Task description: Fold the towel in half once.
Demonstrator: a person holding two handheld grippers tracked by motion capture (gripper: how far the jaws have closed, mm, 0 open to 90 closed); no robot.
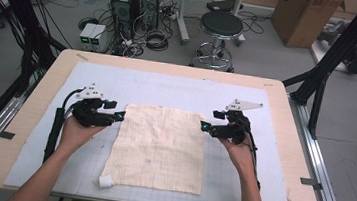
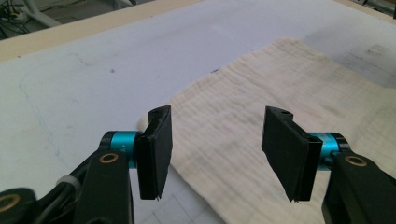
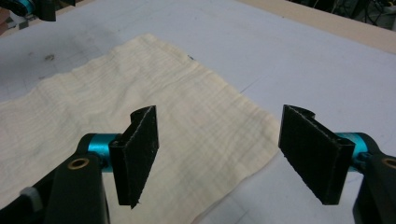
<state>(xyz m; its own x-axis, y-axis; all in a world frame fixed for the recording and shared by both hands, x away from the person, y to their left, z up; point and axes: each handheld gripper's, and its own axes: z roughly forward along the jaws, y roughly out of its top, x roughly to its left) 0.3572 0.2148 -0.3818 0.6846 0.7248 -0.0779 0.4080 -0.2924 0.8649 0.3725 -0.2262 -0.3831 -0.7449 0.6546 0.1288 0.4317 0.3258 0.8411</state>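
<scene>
High view: the cream cloth [image 1: 159, 147] lies flat mid-bench, left tongs [image 1: 120, 116] and right tongs [image 1: 205, 127] at its far corners.

Left gripper view: jaws spread over the corner, holding nothing. Closing too high would probably miss the fabric.

Right gripper view: right tongs also spread; uneven pinches could drag the cloth crooked or bunch it.

From high on the near side we look forward and down over the whole table [image 1: 282, 141]. Each gripper camera sits low and close, looking inward from left and right; both share the cloth's [image 2: 243, 126] far corners with us
</scene>
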